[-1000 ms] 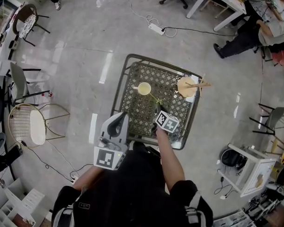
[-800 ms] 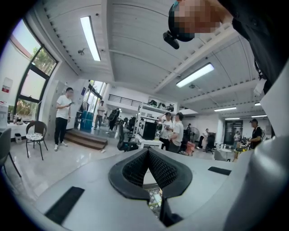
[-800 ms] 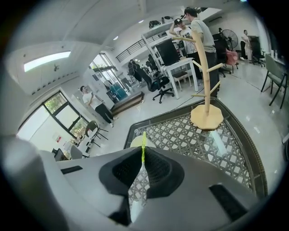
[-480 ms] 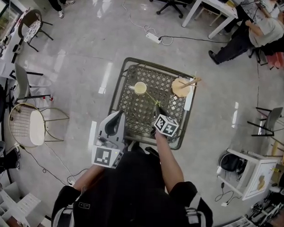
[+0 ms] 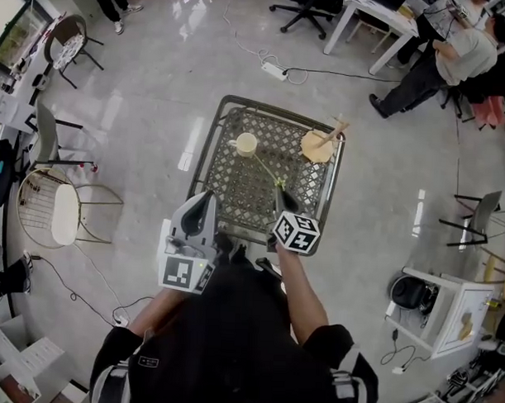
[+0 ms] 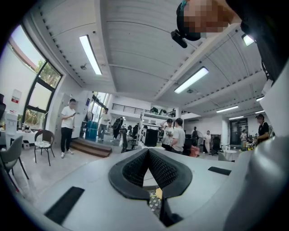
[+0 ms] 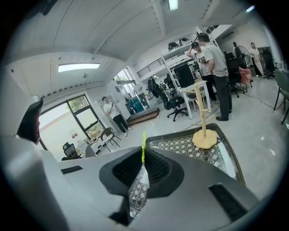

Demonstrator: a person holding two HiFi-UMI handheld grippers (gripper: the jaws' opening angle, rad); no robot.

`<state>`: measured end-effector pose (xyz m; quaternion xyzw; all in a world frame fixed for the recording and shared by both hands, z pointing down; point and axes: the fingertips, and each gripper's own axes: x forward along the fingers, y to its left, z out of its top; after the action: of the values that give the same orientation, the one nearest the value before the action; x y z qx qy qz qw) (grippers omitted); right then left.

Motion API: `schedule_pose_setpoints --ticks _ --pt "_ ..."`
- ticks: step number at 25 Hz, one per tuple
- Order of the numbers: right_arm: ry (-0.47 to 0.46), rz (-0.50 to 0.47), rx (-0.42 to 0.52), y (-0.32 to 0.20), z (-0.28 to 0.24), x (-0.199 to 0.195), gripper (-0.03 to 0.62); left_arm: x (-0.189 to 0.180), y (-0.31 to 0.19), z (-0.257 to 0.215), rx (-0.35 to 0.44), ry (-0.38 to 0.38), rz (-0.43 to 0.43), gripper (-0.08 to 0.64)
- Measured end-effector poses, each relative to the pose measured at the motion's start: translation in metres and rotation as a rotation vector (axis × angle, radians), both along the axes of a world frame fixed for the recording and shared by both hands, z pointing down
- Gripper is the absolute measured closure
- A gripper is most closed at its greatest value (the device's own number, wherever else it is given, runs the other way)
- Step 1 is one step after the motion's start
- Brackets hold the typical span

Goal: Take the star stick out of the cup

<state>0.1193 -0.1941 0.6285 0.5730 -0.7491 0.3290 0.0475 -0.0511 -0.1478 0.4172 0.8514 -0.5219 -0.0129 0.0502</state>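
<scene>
Your right arm is stretched forward from your body, the forearm bare. It holds the right gripper (image 5: 279,193) over the near part of the table (image 5: 206,163), with its marker cube toward you and its tips pointing at the cup (image 5: 246,143). The jaws of this gripper are pressed together on the star stick (image 7: 143,143), which is pinched between the two dark pads.

Your left arm is bent and kept close to your body. The left gripper (image 5: 208,202) is at the near left corner of the table and tilted upward, because its own view shows mostly the ceiling. Its pads meet at the tips and nothing is between them.

The stick is very thin and yellow-green. In the right gripper view a short piece stands up above the pads. In the head view it runs as a fine line from the gripper tips to the rim of the pale cup. Whether its far end is inside the cup I cannot tell, and the star is too small to see. The cup stands upright on the lattice top, left of a wooden stand (image 5: 319,144).
</scene>
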Motion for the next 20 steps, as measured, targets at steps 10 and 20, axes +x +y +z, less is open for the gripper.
schedule_pose_setpoints --ticks 10,20 --pt "0.063 -0.009 0.137 0.063 -0.075 -0.013 0.572 -0.010 0.025 -0.011 0.031 -0.004 0.008 0.545" --pt "0.088 0.013 0.222 0.099 -0.122 -0.038 0.572 -0.035 0.029 -0.007 0.020 0.011 0.028 0.545"
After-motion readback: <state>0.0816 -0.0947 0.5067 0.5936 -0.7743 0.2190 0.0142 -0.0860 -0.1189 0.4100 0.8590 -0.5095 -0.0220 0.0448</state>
